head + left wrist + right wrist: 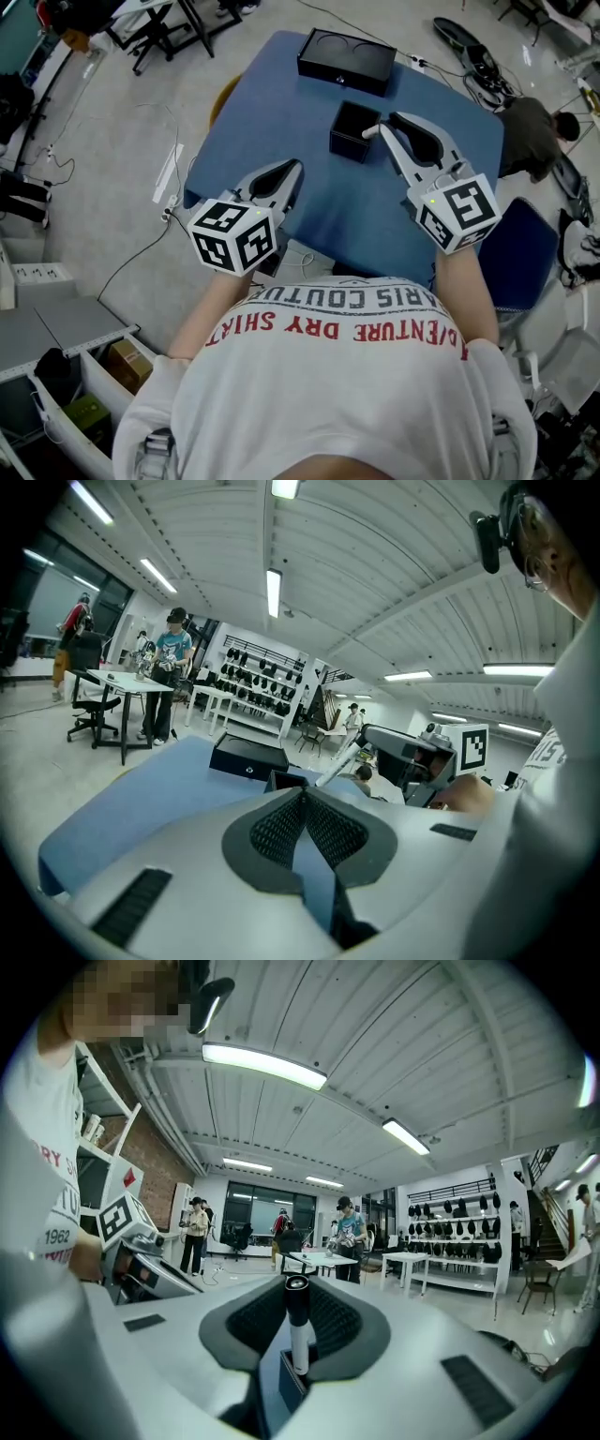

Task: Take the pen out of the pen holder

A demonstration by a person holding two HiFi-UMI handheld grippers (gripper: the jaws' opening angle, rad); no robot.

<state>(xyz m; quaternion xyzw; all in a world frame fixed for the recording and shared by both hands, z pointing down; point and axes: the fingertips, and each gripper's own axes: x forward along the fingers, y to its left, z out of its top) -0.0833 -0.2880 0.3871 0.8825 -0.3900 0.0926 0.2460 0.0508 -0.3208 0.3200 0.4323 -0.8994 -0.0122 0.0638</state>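
A white pen [370, 131] with a dark cap is clamped between the jaws of my right gripper [386, 127], just above the right rim of the black square pen holder [352, 139] on the blue table [253, 112]. In the right gripper view the pen [298, 1335] stands upright between the pads, its lower end over the holder [281, 1387]. My left gripper [292, 169] hovers over the table's near left part, shut and empty. From the left gripper view, its closed tips [304, 793] point toward the holder [286, 780] and the slanted pen [336, 766].
A black case [347, 61] lies at the table's far edge, behind the holder. A blue chair [520, 253] stands at the right of the table. Cables and office chairs are on the floor around. Several people stand in the room beyond.
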